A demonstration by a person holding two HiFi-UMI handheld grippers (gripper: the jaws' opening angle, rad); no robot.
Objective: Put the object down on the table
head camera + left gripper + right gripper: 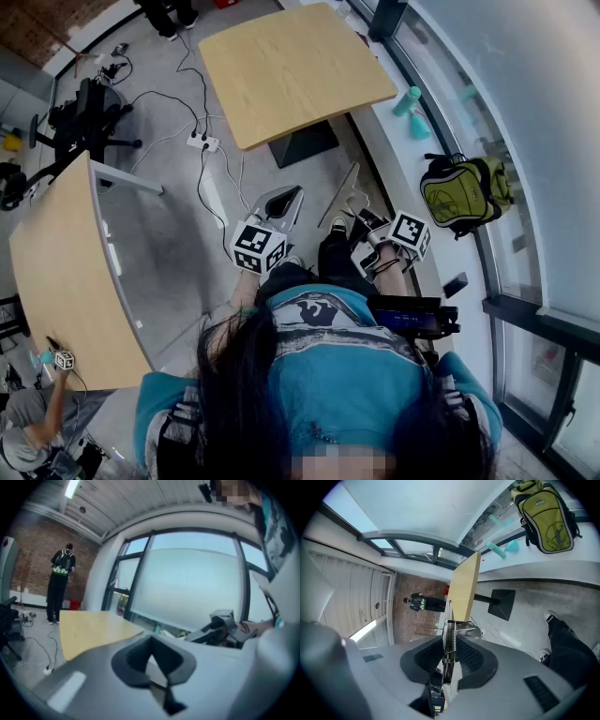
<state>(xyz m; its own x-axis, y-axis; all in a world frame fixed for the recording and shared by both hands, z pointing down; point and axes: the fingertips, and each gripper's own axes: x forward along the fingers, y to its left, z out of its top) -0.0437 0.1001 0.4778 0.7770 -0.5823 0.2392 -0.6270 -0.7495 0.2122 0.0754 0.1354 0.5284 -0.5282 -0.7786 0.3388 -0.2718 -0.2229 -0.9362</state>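
A thin flat metal object with a spring clip stands edge-on between the pads of my right gripper, which is shut on it. In the right gripper view it runs up the middle between the dark pads. I hold it in the air above the floor, near the person's knees. The light wooden table lies ahead, and the object is well short of it. My left gripper hovers beside the right one, its pads meeting at the tips with nothing between them.
A second wooden table is at the left, a power strip and cables lie on the floor. A green backpack and teal bottles sit on the window ledge. A person stands far off by the brick wall.
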